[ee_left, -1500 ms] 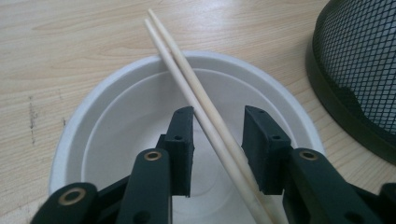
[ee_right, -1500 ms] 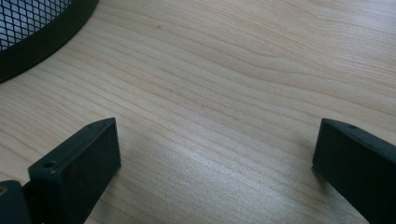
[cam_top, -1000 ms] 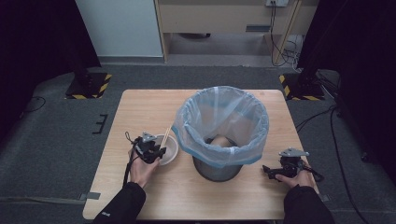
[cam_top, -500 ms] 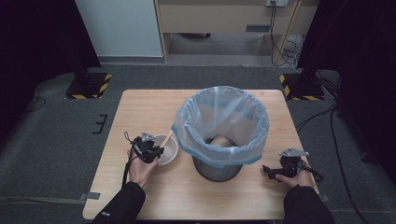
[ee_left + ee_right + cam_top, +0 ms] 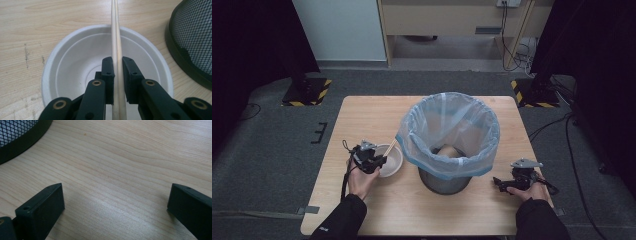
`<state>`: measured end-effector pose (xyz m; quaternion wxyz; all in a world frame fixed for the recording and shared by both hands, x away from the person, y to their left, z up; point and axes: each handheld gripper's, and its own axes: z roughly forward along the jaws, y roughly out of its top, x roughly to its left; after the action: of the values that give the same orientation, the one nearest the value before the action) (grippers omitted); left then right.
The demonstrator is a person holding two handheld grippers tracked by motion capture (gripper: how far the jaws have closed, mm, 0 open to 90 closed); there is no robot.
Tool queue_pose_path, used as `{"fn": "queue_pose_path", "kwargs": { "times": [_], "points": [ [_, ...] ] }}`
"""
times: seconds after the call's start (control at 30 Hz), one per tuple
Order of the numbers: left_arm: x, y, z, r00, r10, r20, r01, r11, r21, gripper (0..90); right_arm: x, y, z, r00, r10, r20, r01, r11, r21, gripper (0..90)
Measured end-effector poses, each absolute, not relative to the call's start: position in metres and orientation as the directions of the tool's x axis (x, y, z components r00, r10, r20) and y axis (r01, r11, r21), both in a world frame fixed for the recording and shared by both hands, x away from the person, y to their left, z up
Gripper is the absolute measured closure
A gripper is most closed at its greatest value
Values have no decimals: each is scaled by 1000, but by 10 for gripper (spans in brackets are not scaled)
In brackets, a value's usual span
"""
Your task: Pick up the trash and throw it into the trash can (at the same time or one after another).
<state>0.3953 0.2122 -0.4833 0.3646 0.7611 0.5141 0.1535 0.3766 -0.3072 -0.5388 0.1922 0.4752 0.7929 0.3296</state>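
Left gripper (image 5: 118,66): jaws have just closed, now pinching the chopsticks (image 5: 115,37) over the white bowl (image 5: 75,62) near the desk's left edge. Lift-out can follow. Right gripper (image 5: 115,202) spread, idle.

You have a pair of pale wooden chopsticks (image 5: 115,37) lying pressed side by side, straight and slim, across a white paper bowl (image 5: 75,65). They run over the bowl's hollow and past its far rim. The bowl is round, shallow and ridged inside, sitting upright on the bench just beside the black mesh bin. In the high view the chopsticks (image 5: 390,148) slant up off the bowl (image 5: 393,162).
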Motion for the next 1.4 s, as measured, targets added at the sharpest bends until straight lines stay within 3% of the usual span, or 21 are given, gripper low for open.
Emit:
{"fn": "queue_pose_path", "kwargs": {
  "times": [1.4],
  "points": [
    [369,248,-398,438,876,-204,449,-17,893,801,377,-307,-539,-474,880,9,627,331,705,11]
  ]
}}
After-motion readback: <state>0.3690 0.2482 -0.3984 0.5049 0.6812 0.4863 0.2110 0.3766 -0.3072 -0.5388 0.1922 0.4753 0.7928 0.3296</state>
